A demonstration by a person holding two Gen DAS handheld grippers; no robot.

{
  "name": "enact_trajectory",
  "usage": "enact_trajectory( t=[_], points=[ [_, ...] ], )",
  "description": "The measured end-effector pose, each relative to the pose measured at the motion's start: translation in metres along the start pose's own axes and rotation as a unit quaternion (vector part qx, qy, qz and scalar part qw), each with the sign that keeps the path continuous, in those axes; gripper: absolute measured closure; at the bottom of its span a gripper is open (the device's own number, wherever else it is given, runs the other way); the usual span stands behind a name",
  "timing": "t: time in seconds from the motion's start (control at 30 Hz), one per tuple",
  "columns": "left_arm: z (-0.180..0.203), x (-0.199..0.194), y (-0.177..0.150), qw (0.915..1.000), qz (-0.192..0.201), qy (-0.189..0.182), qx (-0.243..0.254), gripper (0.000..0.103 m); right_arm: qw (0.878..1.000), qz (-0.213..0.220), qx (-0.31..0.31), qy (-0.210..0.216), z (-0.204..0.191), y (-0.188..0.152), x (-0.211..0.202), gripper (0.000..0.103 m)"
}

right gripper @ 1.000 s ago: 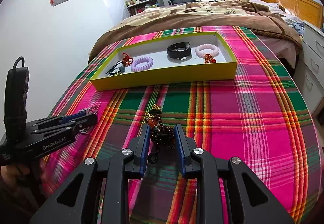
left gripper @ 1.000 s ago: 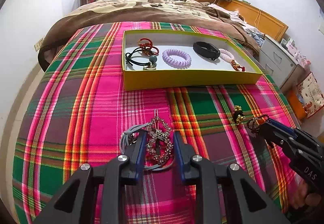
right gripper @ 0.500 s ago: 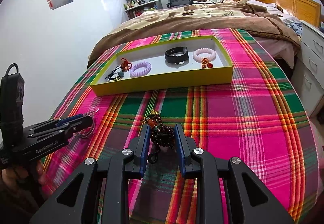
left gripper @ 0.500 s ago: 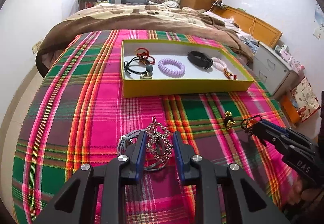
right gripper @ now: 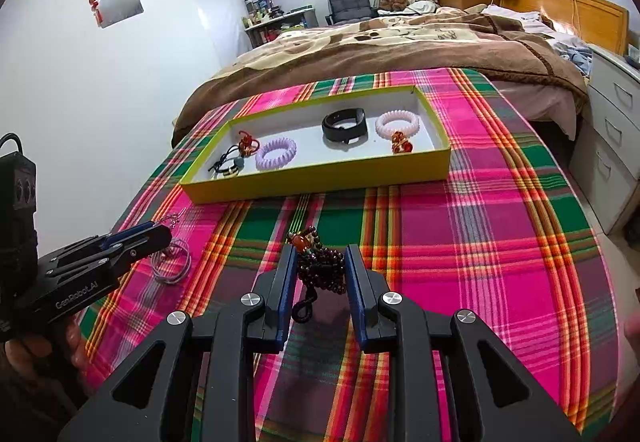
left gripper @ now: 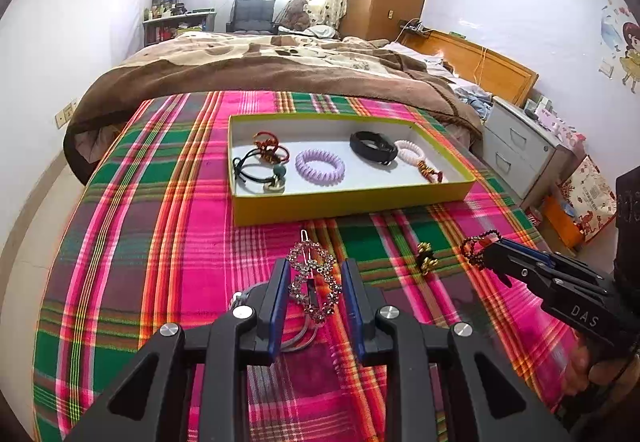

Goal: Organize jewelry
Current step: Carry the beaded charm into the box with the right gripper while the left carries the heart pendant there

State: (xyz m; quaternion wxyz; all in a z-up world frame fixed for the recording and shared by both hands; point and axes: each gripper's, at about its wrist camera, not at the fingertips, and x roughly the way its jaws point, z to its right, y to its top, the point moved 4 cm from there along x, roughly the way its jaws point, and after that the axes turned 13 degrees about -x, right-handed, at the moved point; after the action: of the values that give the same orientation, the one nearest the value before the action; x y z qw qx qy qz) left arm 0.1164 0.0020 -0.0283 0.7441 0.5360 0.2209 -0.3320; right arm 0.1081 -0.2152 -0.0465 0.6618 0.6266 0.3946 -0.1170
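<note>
Two grippers are working over the plaid blanket (left gripper: 160, 242) I am watching from afar. My left gripper (left gripper: 316, 282) is clamping a rhinestone hair clip (left gripper: 312, 282) between its blue pads, and a grey cord loop (left gripper: 298, 338) is trailing under it onto the cloth. My right gripper (right gripper: 318, 274) is gripping a bunch of dark beaded bracelets (right gripper: 322, 270), with an amber bead at the far end and a black loop dangling below the pads.

Ahead of both, the yellow tray (left gripper: 352, 198) is sitting on the blanket, its near wall standing between the grippers and the white floor inside. Inside it I am seeing black hair ties (left gripper: 256, 172) at the left end with a red knotted tie (left gripper: 266, 142) just behind them, a lilac spiral band (left gripper: 320, 166) near the middle, a black wristband (left gripper: 372, 146) further right, and a pale pink spiral band (left gripper: 408, 152) with a red-gold charm at the right end — the open floor is lying mostly between the lilac band and the wristband.

From the left camera, a small gold-and-black trinket (left gripper: 425, 258) is lying on the cloth between the two grippers. Beyond the blanket a brown bedspread (left gripper: 260, 66) is covering the bed, and white drawers (right gripper: 612, 146) are standing to the right.
</note>
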Motion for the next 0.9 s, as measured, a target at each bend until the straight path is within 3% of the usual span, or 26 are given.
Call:
enact_trajectory(
  t=[0.4,0.9],
  points=[
    [0.010,0.004,0.038,0.9997,0.010,-0.024,-0.004,0.077,1.000,0.020,0.006,-0.007,0.015,0.030,-0.007,0.078],
    [0.022,0.057,0.102,0.9995,0.001,-0.032,0.001,0.077,1.000,0.002,-0.009,-0.005,0.029,0.076,0.039,0.078]
  ],
)
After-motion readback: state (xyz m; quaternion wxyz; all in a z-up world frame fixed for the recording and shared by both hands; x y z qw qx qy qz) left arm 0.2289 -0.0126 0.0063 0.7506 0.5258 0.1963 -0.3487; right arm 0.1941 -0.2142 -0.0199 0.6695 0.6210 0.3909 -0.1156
